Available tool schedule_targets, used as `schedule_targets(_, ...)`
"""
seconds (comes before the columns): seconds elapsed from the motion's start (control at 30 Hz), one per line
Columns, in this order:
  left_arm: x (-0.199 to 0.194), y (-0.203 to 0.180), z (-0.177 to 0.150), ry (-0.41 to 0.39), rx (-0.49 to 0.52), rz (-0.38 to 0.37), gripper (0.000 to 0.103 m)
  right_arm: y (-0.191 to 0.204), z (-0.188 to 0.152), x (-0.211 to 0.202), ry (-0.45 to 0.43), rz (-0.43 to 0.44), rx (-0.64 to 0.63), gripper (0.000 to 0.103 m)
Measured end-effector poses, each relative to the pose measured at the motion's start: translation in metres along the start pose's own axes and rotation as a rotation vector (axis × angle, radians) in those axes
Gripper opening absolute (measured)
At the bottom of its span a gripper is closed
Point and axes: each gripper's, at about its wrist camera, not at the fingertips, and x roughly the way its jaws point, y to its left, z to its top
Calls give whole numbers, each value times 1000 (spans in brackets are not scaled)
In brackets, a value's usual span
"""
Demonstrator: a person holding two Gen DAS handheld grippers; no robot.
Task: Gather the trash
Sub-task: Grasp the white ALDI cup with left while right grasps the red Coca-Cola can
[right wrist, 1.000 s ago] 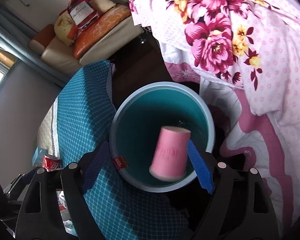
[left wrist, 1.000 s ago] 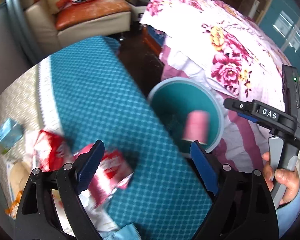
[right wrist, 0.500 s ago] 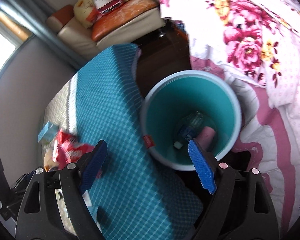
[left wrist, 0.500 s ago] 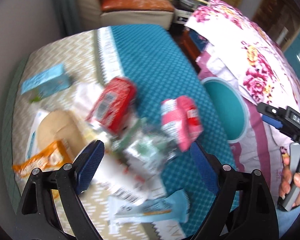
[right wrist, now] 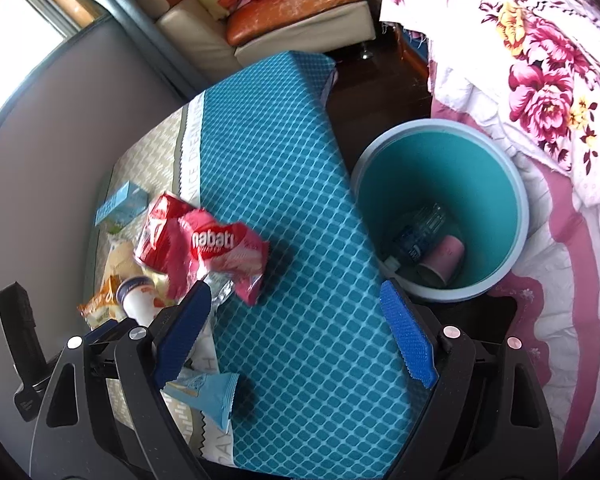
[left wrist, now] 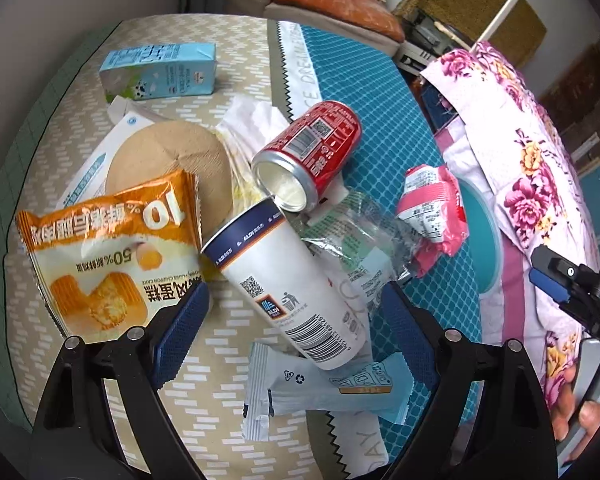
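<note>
In the left wrist view my left gripper (left wrist: 294, 300) hangs open over a trash pile, its fingers either side of a lying white paper cup (left wrist: 284, 280) without touching it. Around the cup lie a red can (left wrist: 312, 152), an orange snack bag (left wrist: 112, 252), a pink wrapper (left wrist: 432, 212) and a light blue wrapper (left wrist: 324, 388). My right gripper (right wrist: 296, 320) is open and empty above the teal tablecloth (right wrist: 268, 168). Just right of it stands the teal bin (right wrist: 516, 184), holding a pink cup (right wrist: 444, 256) and a plastic bottle (right wrist: 420, 232).
A blue milk carton (left wrist: 160, 70), a brown paper disc (left wrist: 168, 160) and tissue (left wrist: 252, 120) lie at the back of the pile. A floral blanket (right wrist: 540, 80) drapes beside the bin. A sofa (right wrist: 300, 20) stands beyond the table's far end.
The pink cup left my right gripper and dropped into the bin; that gripper then shifted off the bin over the cloth. My left gripper swung from the bin side to above the trash pile.
</note>
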Motion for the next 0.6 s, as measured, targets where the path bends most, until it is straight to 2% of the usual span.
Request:
schedule_targets(0.4, 27, 1, 0, 29, -71, 24, 85, -3, -5, 12, 32, 9, 9, 82)
schedule_targets(0.53, 38, 3, -2, 48, -91, 12, 70, -7, -4, 16, 40, 9, 21, 82)
schedule_targets(0.6, 41, 4, -2, 50, -92, 9, 69, -10, -4, 18, 45, 9, 28, 82)
